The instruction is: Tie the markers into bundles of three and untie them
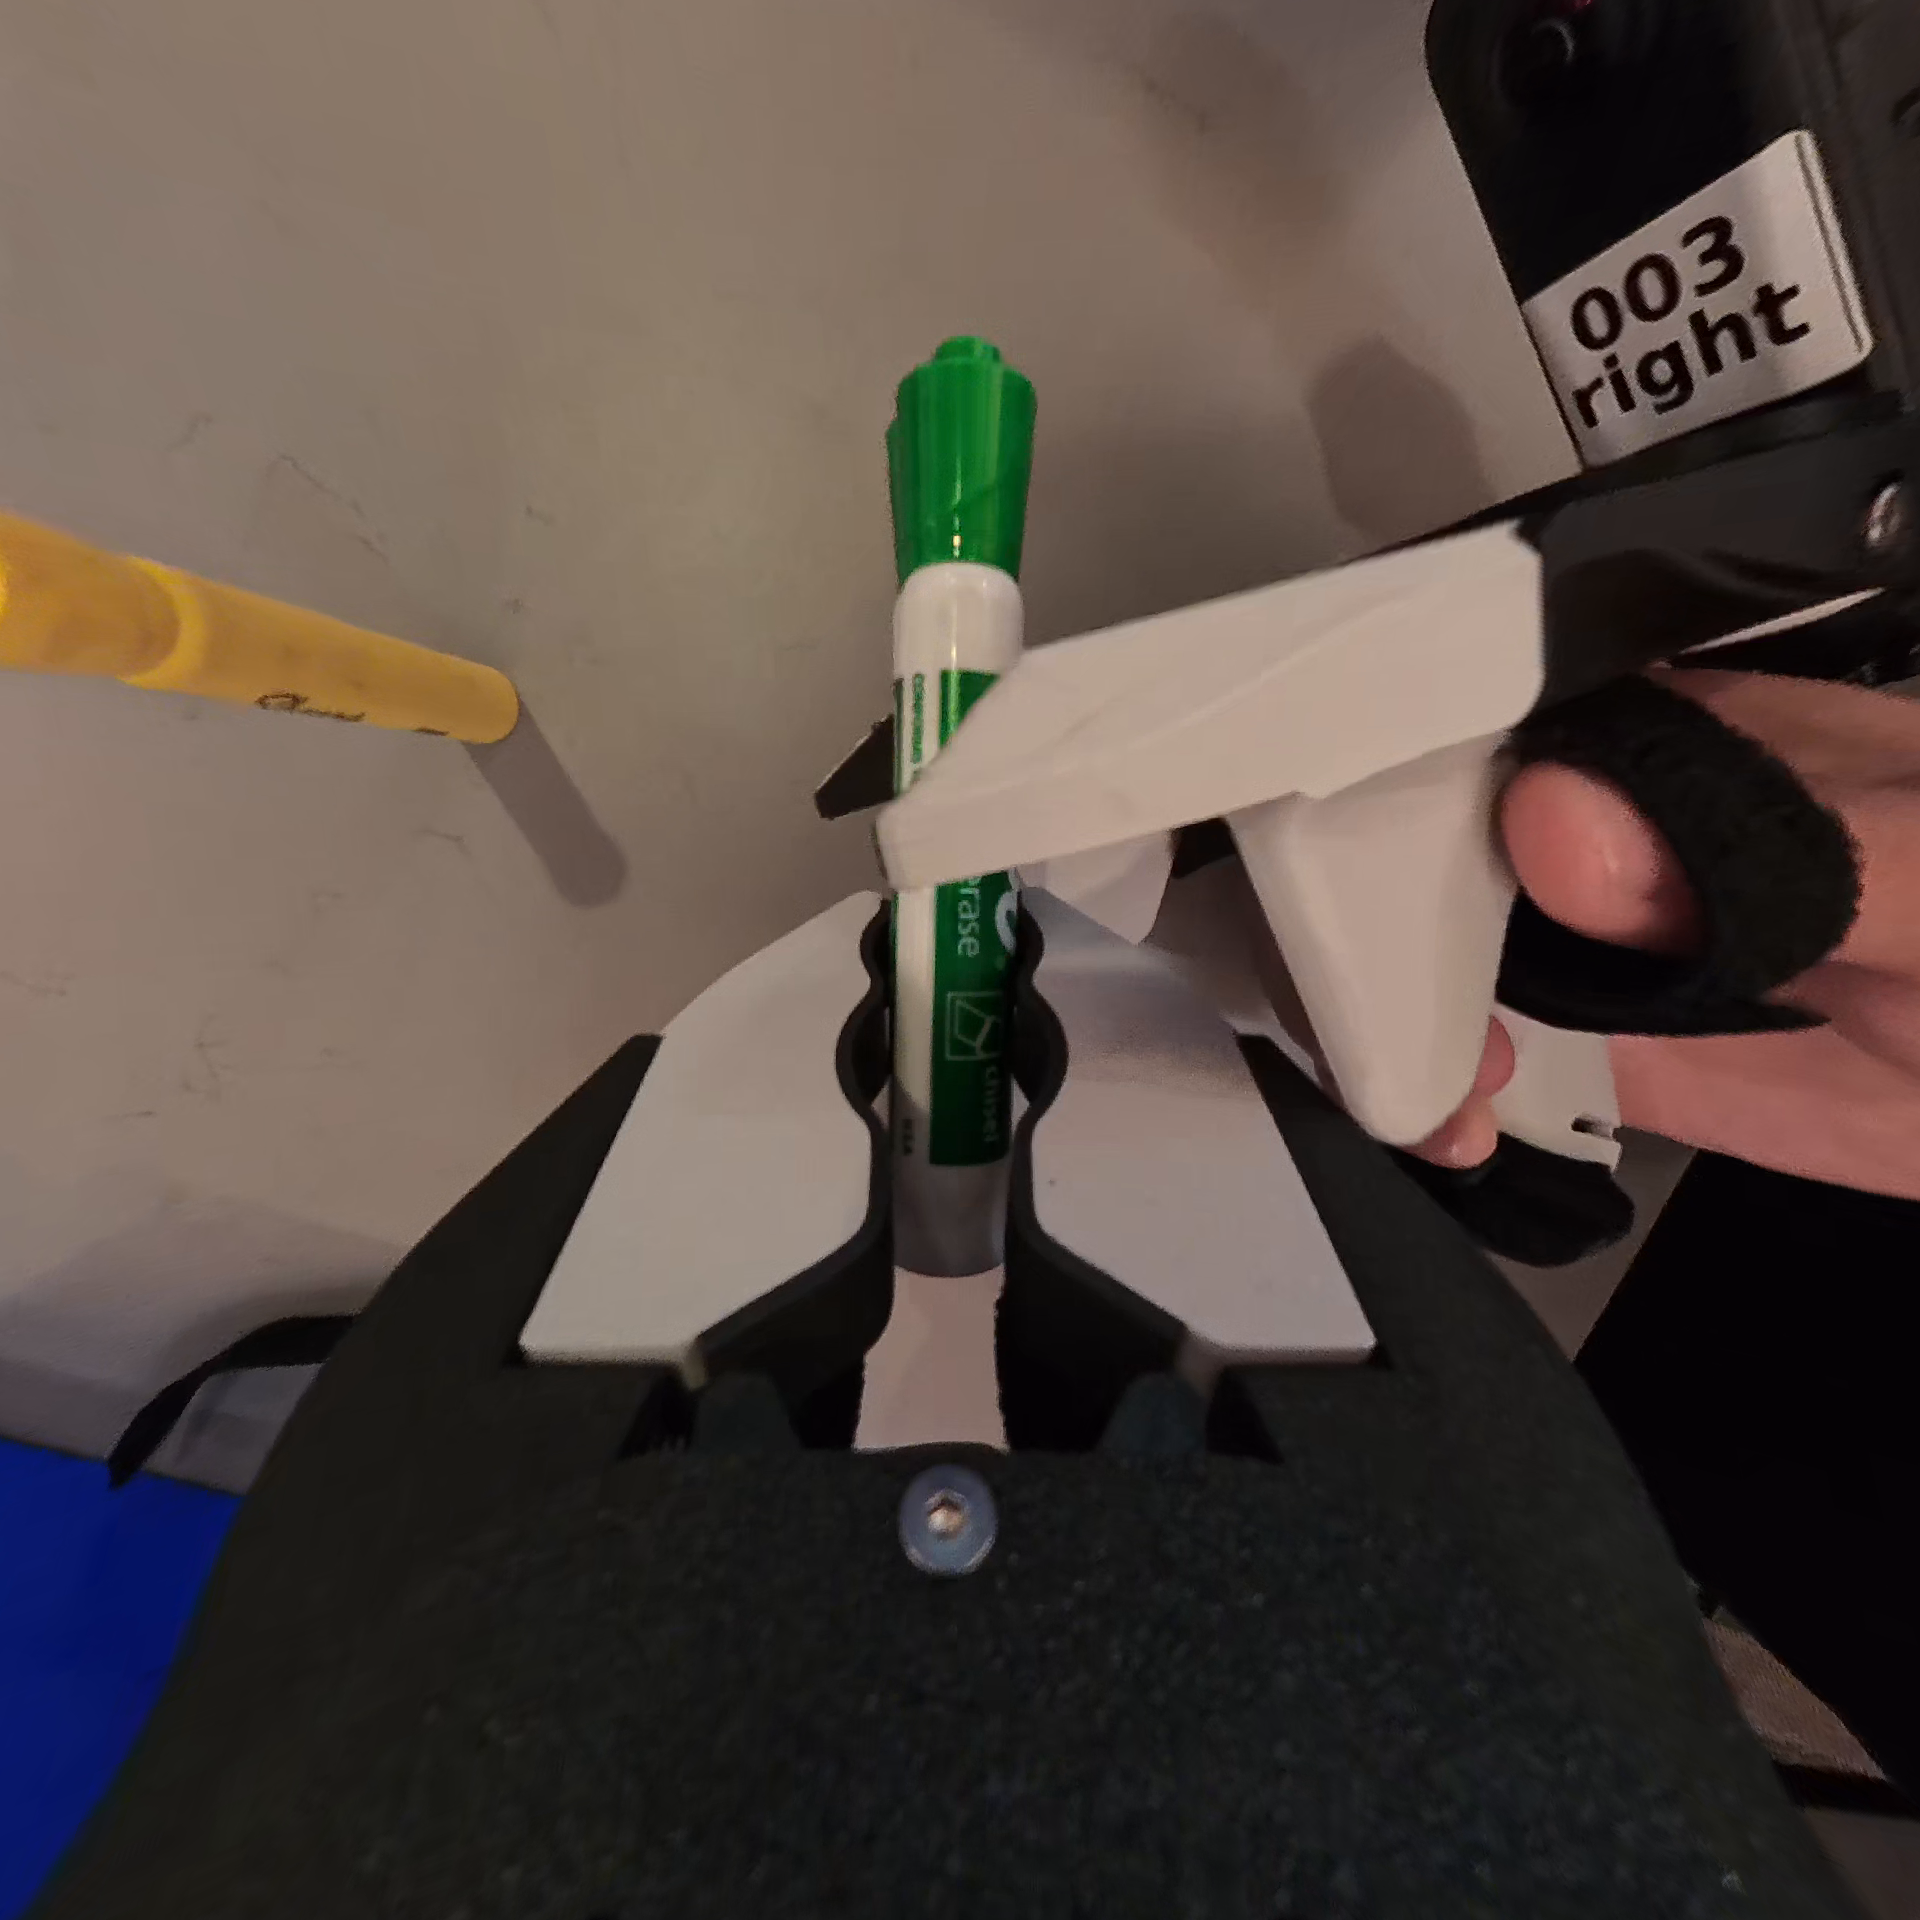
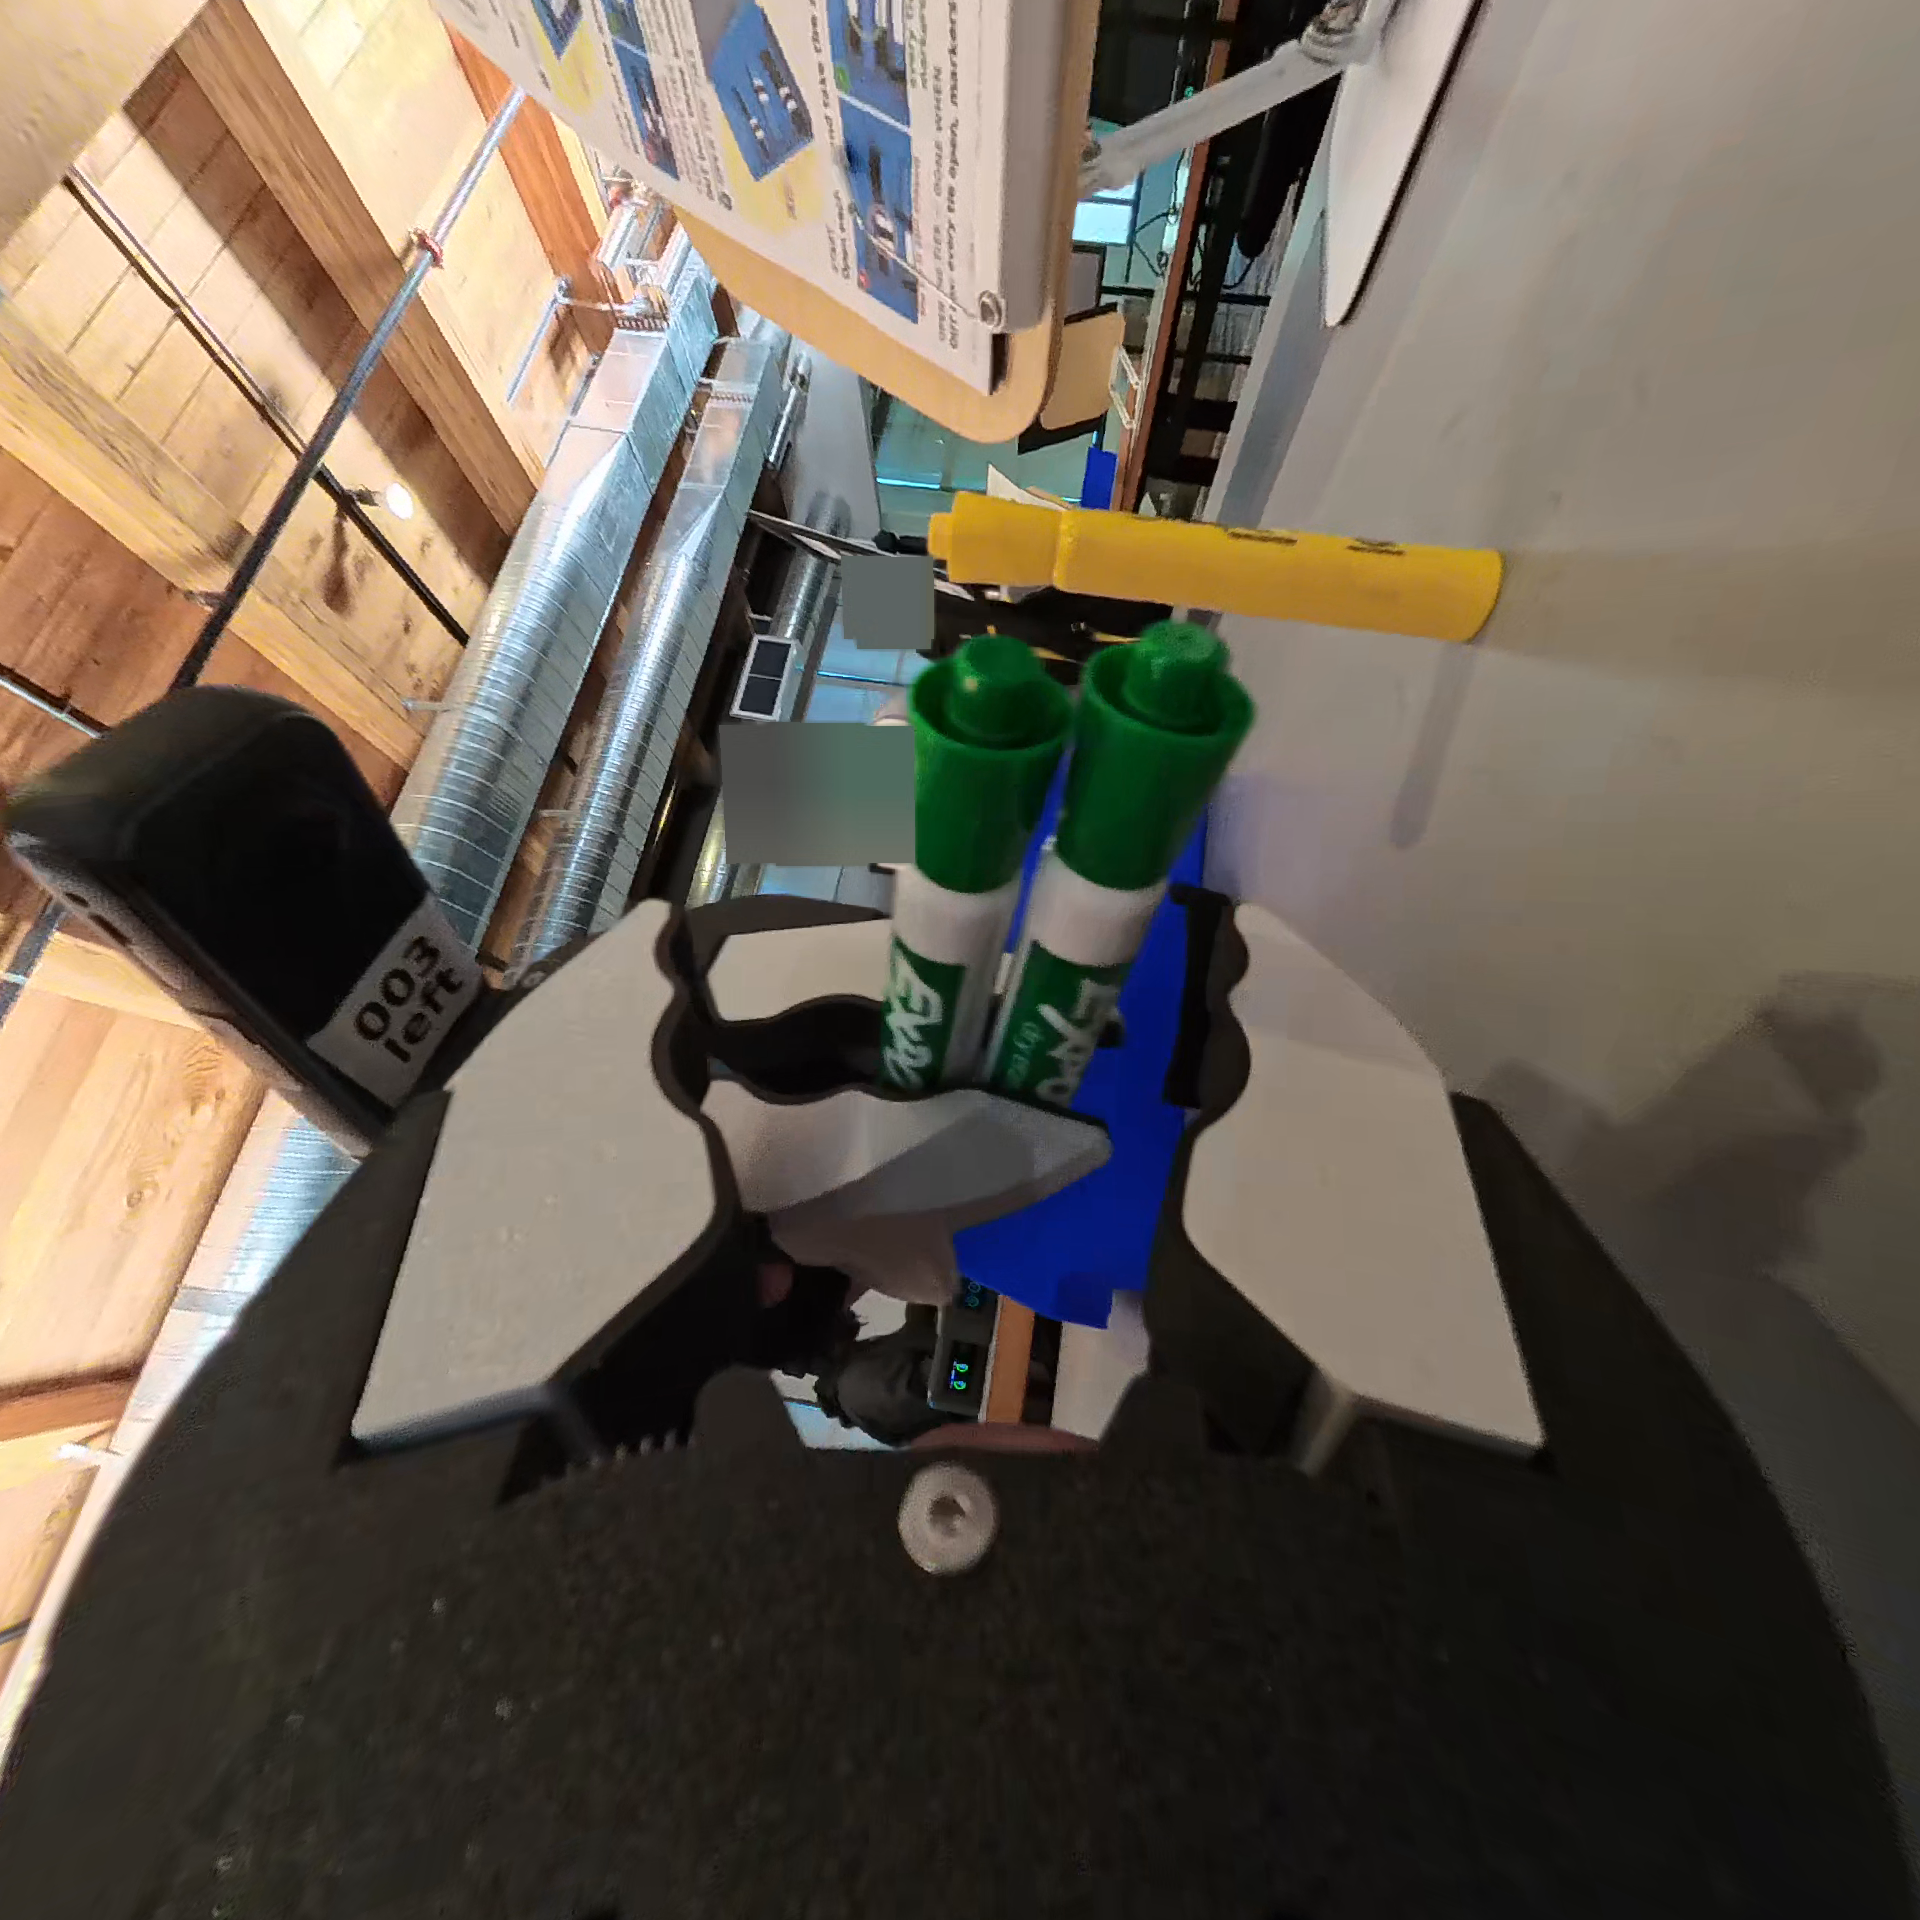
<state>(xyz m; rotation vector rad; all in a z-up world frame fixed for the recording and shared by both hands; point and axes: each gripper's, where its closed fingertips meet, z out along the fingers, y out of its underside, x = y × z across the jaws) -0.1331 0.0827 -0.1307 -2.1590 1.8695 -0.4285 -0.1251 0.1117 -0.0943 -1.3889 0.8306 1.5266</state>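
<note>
Green markers (image 2: 1049,862), two white-barrelled ones bearing green printed labels, sit pinched in your left gripper (image 1: 954,997). Your right gripper (image 2: 951,997) is spread around them; a yellow marker (image 2: 1226,566) stands beyond them on the worktop (image 2: 1610,727).

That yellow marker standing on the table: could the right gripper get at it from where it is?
Probably yes. The right gripper has its jaws open and empty, and the yellow marker stands apart, just beyond the two green markers the left gripper holds.

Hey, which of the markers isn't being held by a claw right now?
The yellow marker. It stands alone on the white table, away from both claws, while the two green markers are pinched together in the left claw.
</note>
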